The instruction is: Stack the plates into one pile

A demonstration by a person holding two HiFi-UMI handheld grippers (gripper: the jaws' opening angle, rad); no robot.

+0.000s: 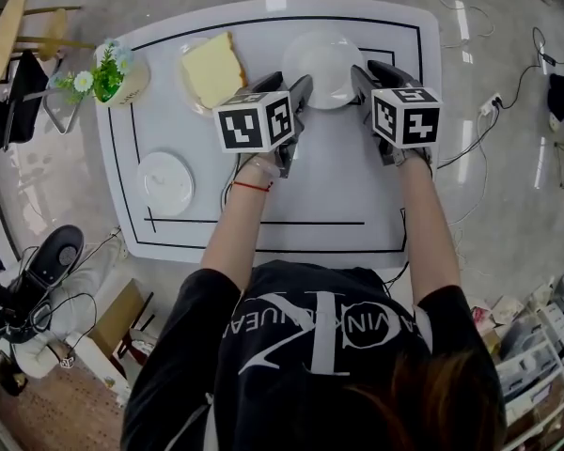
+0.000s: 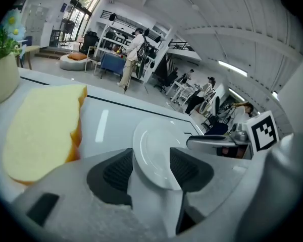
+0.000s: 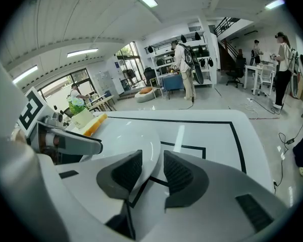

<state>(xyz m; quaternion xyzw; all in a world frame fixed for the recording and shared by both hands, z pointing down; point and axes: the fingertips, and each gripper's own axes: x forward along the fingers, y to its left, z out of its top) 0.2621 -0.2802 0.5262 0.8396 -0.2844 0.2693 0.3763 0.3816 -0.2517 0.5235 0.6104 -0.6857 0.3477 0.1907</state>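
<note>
A large white plate (image 1: 324,64) lies on the white table (image 1: 291,195) at the far middle. My left gripper (image 1: 296,92) stands at its left rim and my right gripper (image 1: 362,81) at its right rim. In the left gripper view the plate's rim (image 2: 154,153) passes between the jaws of the left gripper (image 2: 150,168), with gaps to the pads. In the right gripper view the rim (image 3: 126,140) likewise sits loosely between the jaws of the right gripper (image 3: 147,173). Both grippers are open. A smaller white plate (image 1: 164,181) lies at the near left.
A slice of yellow bread (image 1: 211,69) rests on a clear plate left of the large plate. A pot of flowers (image 1: 122,71) stands at the table's far left corner. A black line (image 1: 263,222) frames the table's work area. Cables and gear lie on the floor around.
</note>
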